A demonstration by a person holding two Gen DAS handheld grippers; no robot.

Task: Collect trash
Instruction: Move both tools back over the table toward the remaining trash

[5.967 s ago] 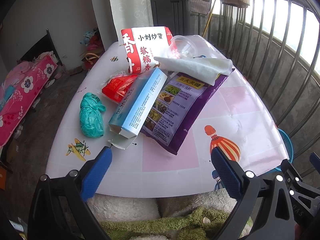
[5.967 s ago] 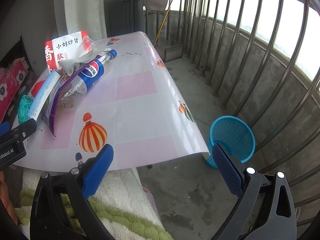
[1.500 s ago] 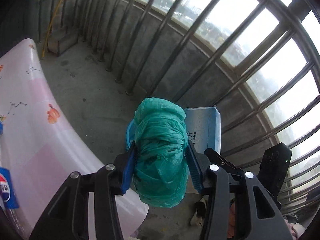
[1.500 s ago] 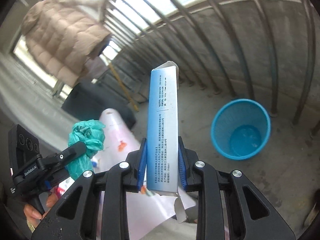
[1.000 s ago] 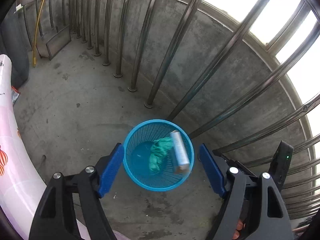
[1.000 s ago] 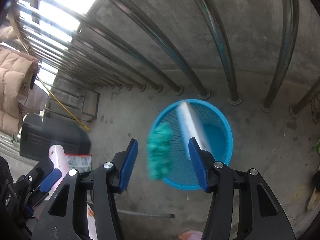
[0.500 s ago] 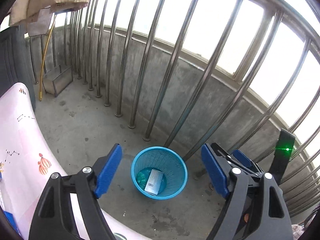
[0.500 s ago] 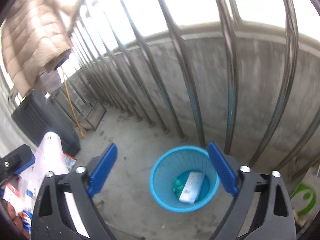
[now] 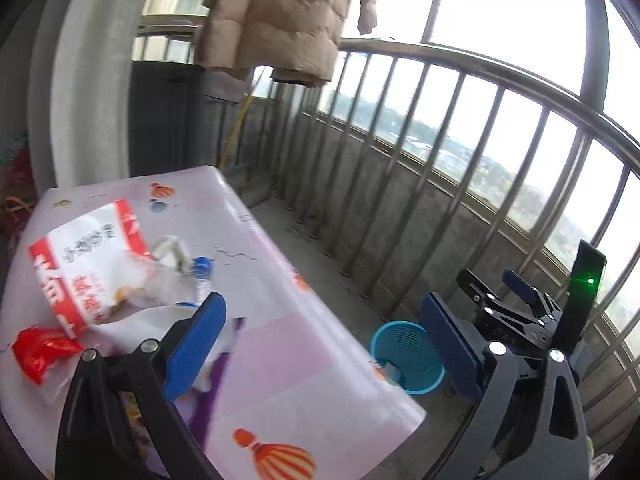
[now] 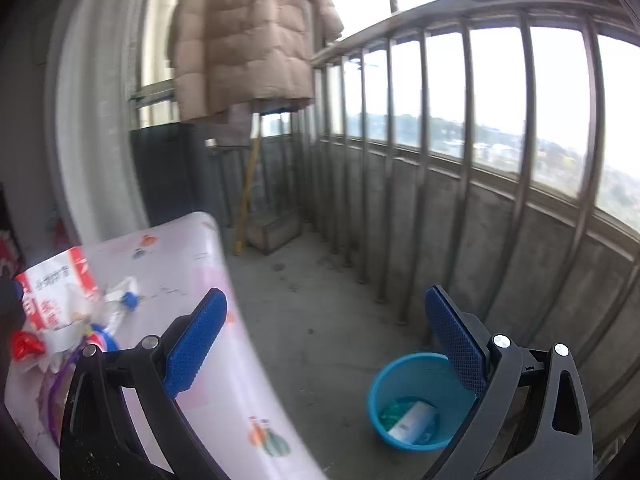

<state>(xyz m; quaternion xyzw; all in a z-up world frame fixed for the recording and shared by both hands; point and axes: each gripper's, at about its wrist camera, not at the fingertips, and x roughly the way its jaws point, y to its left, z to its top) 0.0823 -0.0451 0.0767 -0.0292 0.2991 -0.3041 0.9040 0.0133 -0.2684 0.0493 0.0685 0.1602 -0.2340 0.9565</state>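
**Both grippers empty, heading back toward the trash on the tabletop**

Our left gripper (image 9: 320, 344) has its jaws spread wide with nothing between them; they have just been opening further. Our right gripper (image 10: 326, 340) also has its jaws at full spread and holds nothing.

The blue bin (image 10: 412, 400) stands on the balcony floor, just off the tabletop's near right corner. Inside it lie a pale blue box (image 10: 412, 420) and something green (image 10: 394, 410).

The remaining trash sits along the left side of the tabletop (image 9: 280, 340): a red and white snack bag (image 9: 80, 264), a red wrapper (image 9: 38, 350) near the left edge, a clear bottle with a blue cap (image 9: 202, 266), a white sheet (image 9: 136, 324) and a purple packet (image 9: 208, 396) under it.

What we judge could go wrong:
- The pieces overlap, so closing on one may drag another off the left edge.
- The bottle is round and could roll or slip out of the jaws.
- The snack bag and sheet are limp and light; a grip on a corner may let them sag or spill anything inside.
- The bin is small and low; a drop released from the tabletop's height could miss its rim.

Hard to make out: both views are blurred, so the bag's print is unreadable. The left jaw covers part of the sheet and packet. The tabletop's near edge is cut off. The green thing in the bin is mostly hidden by the box.
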